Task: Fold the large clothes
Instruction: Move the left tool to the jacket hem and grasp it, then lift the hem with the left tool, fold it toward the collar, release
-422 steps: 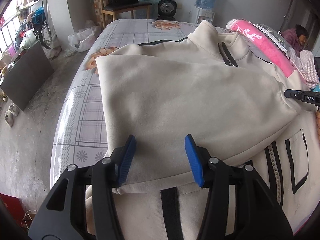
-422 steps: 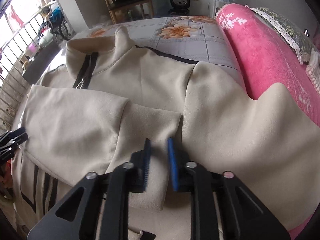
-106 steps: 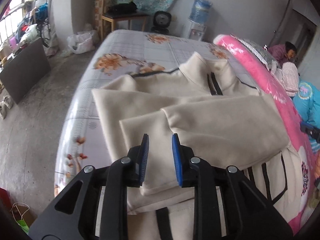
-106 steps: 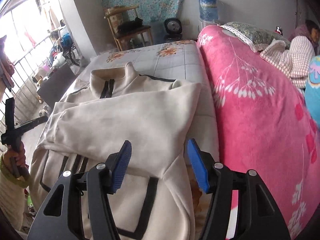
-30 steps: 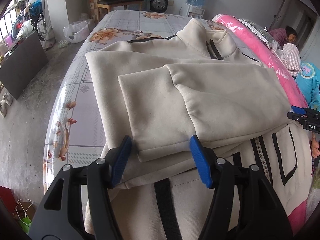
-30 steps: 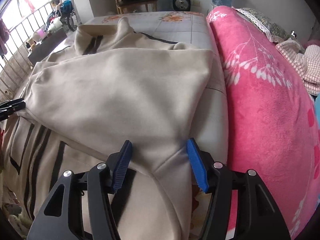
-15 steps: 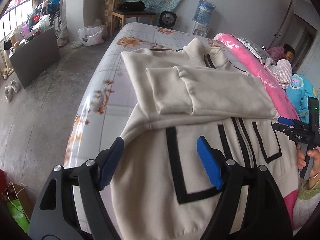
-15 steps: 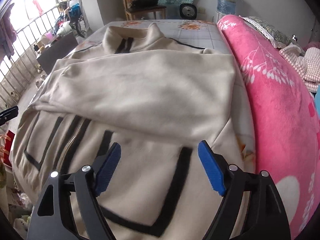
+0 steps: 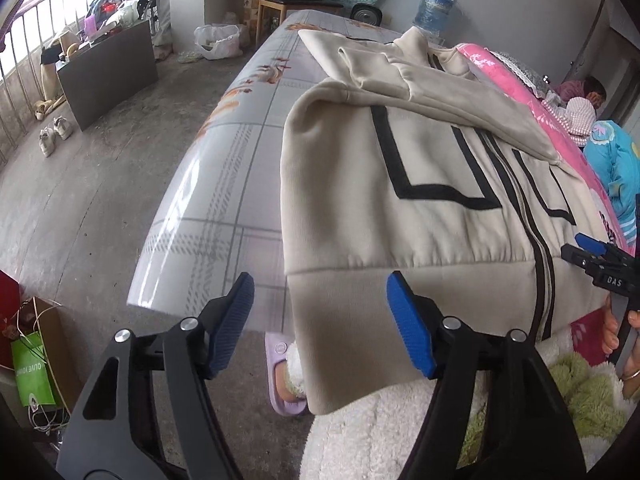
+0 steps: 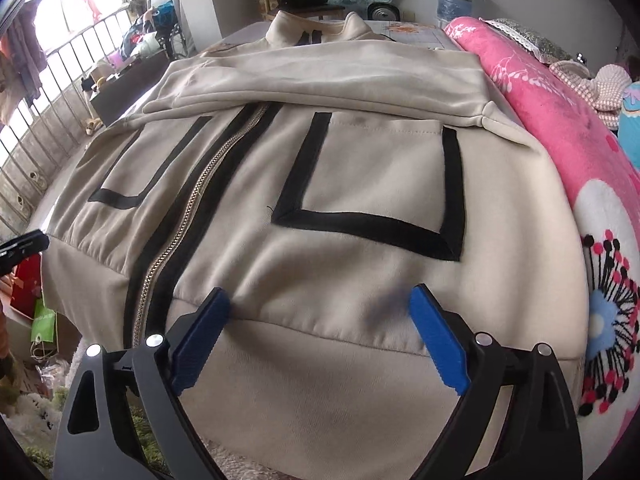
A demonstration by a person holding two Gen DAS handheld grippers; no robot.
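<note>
The cream zip-front jacket with black trim lies on the floral-sheeted bed, sleeves folded across, hem hanging over the near edge. The left gripper and right gripper gape apart, holding nothing. Pinch both hem corners evenly before lifting far.

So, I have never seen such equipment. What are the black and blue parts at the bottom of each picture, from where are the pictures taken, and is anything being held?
There is no robot here. A person holds one two-finger tool in each hand, and a wide-angle camera on each looks forward along its fingers. One picture comes from the left tool, the other from the right tool. The blue parts are the finger pads. A beige jacket with black stripes and a zipper lies on a bed, sleeves folded across its chest, beside a pink blanket. Both tools are open over the jacket's bottom hem, holding nothing.
</note>
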